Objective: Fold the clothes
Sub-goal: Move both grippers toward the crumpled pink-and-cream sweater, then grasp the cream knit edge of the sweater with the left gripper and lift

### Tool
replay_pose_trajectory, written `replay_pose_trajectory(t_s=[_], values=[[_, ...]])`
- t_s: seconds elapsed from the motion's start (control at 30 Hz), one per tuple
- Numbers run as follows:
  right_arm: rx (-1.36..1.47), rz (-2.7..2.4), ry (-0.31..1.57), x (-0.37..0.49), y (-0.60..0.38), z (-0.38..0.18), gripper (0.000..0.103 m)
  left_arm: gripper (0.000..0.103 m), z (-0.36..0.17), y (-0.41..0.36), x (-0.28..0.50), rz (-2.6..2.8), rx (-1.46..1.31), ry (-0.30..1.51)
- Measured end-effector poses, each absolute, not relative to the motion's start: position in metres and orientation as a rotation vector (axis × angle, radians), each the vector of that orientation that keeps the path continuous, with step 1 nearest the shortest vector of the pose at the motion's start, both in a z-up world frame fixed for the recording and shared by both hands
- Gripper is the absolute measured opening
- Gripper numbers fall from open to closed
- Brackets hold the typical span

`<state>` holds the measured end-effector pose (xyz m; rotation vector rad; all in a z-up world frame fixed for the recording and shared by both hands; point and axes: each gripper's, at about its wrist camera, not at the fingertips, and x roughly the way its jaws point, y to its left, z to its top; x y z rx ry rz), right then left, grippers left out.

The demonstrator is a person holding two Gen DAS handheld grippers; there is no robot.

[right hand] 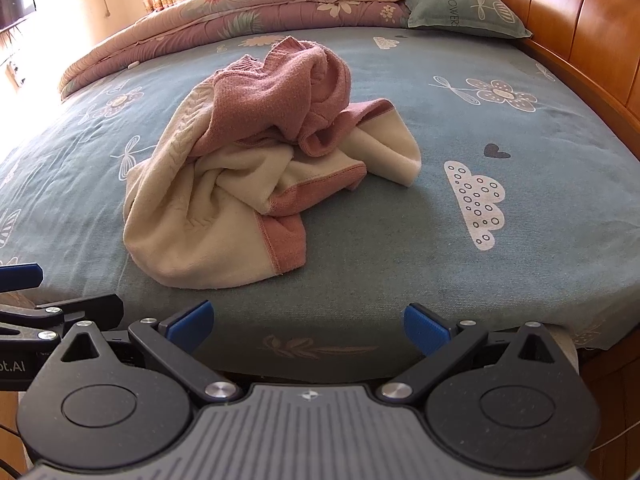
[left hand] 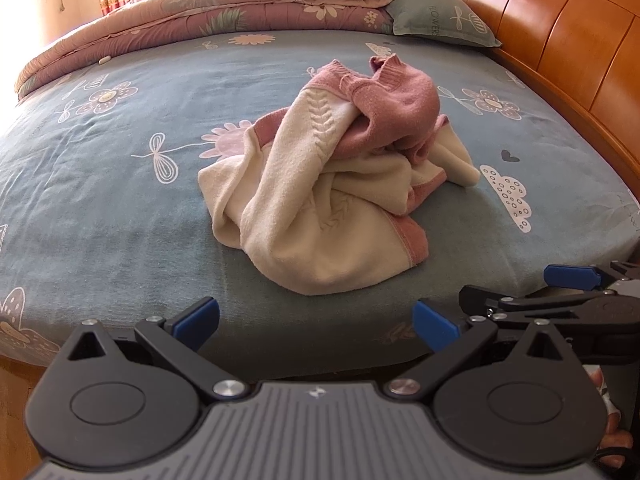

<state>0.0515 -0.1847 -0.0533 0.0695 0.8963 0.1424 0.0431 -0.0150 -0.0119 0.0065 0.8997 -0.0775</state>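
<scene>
The left gripper hangs just off the near edge of the bed, its two blue-tipped fingers spread wide with nothing between them. The right gripper is level with it at the same edge, likewise spread wide and empty. The two sit close side by side: the right one's fingers show at the right edge of the left wrist view, and the left one's blue tip shows at the left edge of the right wrist view. Part of a hand shows behind the tool at the lower right of the left wrist view.

Ahead of both, well apart from the fingertips, a sweater lies crumpled in a heap near the middle of the bed, somewhat toward the near edge. It is cream with dusty pink bands and cuffs; the pink part is bunched on the far side of the heap, and a cream part with a pink hem spreads toward the near edge.

The bed is covered by a blue-grey sheet printed with flowers and clouds. Along the far edge lies a folded floral quilt, with a grey-green pillow at the far right corner. A wooden headboard runs along the right edge.
</scene>
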Motion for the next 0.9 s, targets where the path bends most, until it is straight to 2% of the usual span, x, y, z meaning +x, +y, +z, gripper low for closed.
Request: replay_pose_trajectory(t_s=[0.47,0.9], values=[[0.059,0.1,0.923,0.066,-0.187,-0.056,0.103,0.102,-0.017,-0.006,0.074,-0.118,0.019,0.921],[0.092,0.099,0.929,0.12,-0.203,-0.059,0.103,0.102,-0.036,0.008,0.165,-0.025,0.016,0.963]])
